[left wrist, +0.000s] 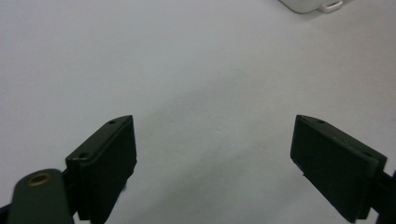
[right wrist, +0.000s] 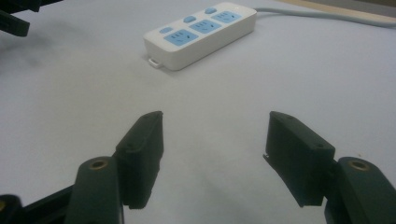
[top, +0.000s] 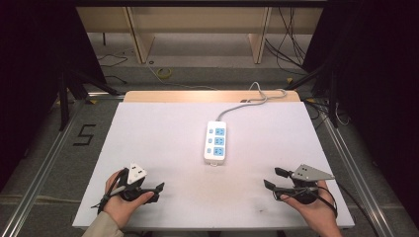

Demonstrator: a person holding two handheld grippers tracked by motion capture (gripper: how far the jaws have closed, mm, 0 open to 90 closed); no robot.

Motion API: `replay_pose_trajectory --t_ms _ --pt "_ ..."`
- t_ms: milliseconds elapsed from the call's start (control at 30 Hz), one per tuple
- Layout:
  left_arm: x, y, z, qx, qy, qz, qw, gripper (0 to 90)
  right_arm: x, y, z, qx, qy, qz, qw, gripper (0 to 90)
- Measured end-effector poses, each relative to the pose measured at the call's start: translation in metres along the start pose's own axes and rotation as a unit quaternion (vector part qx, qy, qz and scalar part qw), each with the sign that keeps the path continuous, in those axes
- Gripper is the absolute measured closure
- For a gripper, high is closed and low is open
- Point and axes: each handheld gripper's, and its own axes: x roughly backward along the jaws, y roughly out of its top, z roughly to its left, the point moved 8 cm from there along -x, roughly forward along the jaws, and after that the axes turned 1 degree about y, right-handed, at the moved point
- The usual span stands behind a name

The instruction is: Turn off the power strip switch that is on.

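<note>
A white rectangular table top (top: 163, 148) carried a white plastic power strip (top: 216, 142) with three blue socket panels near its centre, lying lengthwise toward the far edge. A grey cable (top: 257, 98) ran from the strip's far end over a pale wooden board (top: 197, 96) at the table's rear. A black numeral "5" (top: 84, 135) marked the grey floor left of the table.

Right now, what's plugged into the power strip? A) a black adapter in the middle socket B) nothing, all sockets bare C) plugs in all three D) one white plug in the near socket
B: the power strip lies in the middle of the table with its three blue socket faces uncovered, plain in the right gripper view too; both grippers rest apart from it, open.
</note>
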Motion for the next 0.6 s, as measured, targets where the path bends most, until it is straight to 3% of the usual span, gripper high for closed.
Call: replay_pose_trajectory --t_ms 367,600 --pt "0.0015 0.0005 0.0055 0.003 0.011 -0.005 0.9999 14.9 0.0003 0.0019 0.003 0.007 0.0 0.002 1.0 40.8" --pt "0.0011 0.0014 0.0054 -0.002 0.014 -0.005 0.9999 15.0 0.0019 0.0045 0.0012 0.017 -0.009 0.006 0.9998 54.4"
